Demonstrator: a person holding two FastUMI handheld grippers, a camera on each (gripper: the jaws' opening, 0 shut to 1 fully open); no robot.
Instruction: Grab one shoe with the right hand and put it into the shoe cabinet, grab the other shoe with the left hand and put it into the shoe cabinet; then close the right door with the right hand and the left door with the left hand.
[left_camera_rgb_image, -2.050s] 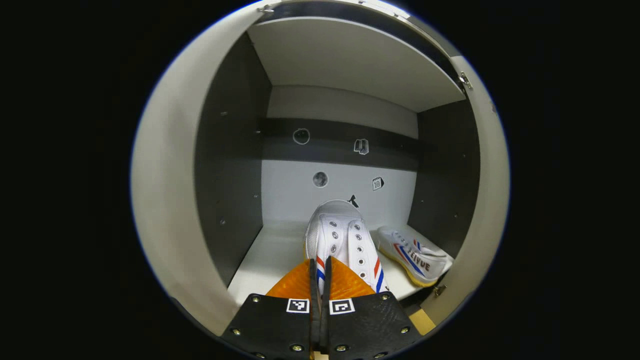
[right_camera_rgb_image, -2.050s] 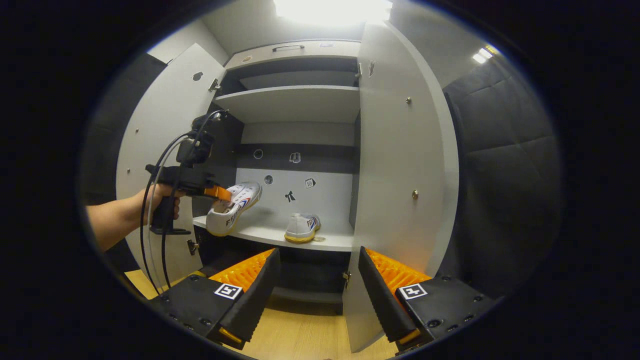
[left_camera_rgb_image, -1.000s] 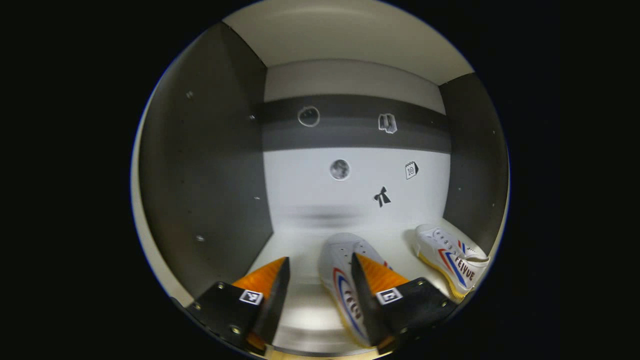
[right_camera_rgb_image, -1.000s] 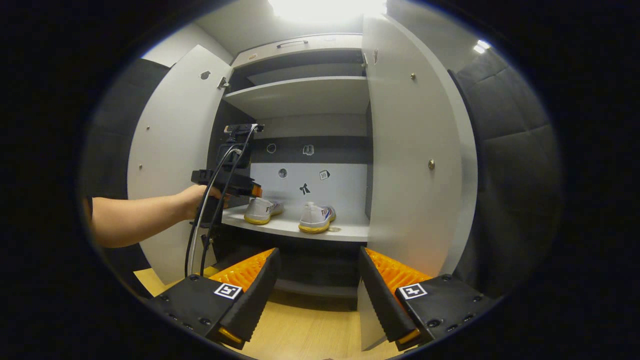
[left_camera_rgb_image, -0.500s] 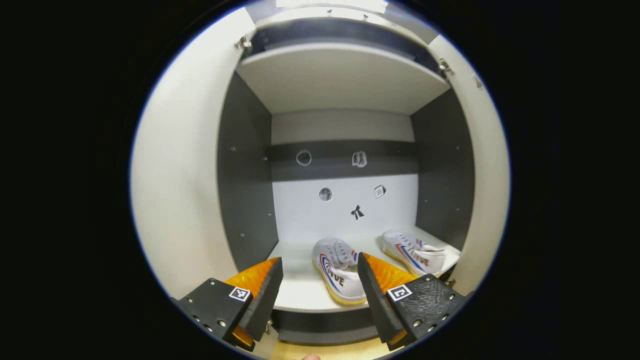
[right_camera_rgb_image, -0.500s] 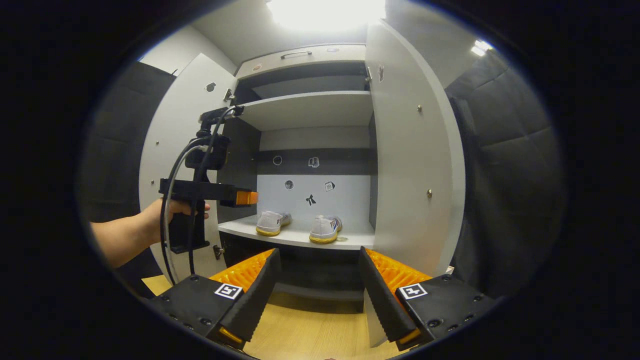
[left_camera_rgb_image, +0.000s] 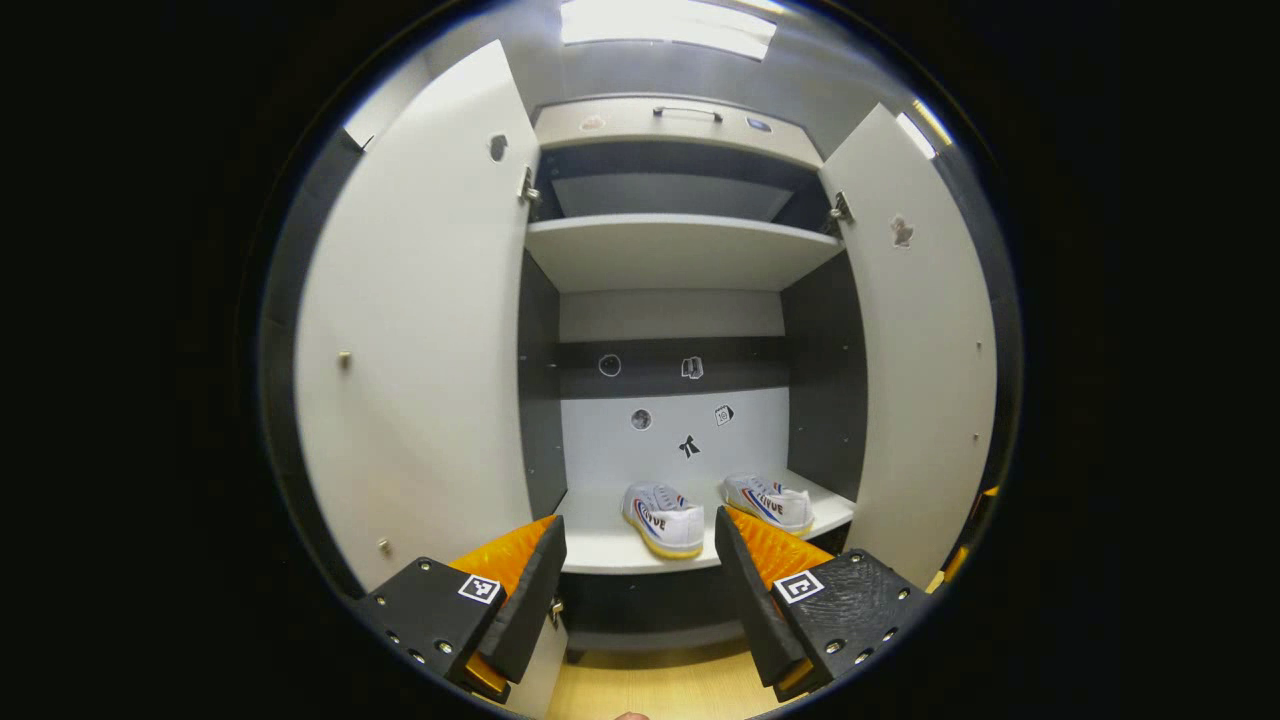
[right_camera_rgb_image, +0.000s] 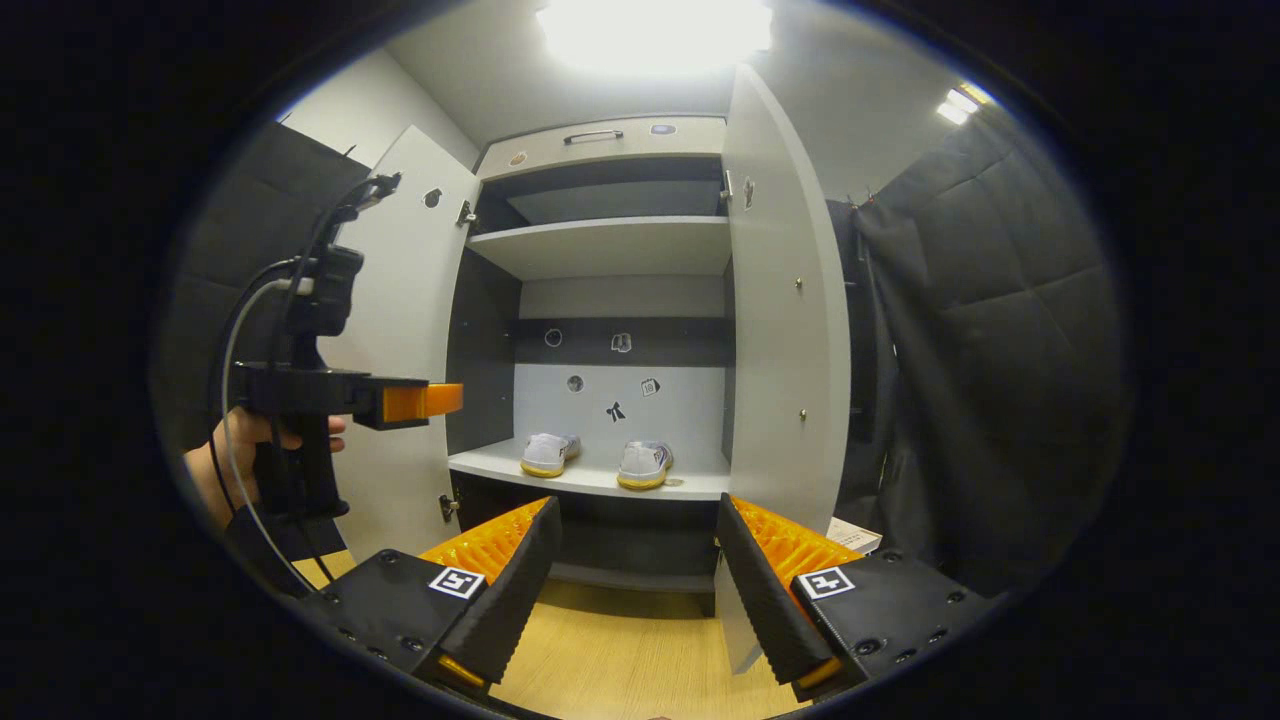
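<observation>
on the cabinet's lower shelf (right_camera_rgb_image: 600, 478) both shoes (right_camera_rgb_image: 548, 454) (right_camera_rgb_image: 643, 464) sit side by side. my right tongs (right_camera_rgb_image: 632, 575) and left tongs (left_camera_rgb_image: 635, 590) hang apart, empty. right door (right_camera_rgb_image: 785, 330) stands just up-right of my right tongs, nearer that hand; judged next.

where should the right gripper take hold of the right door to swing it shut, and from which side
The right gripper is open and empty. The right door stands swung out, edge-on. Best is probably its free front edge, or the small knob on the outer face, approached from the outer, right-hand side, then pushed inward toward the shoes.
</observation>
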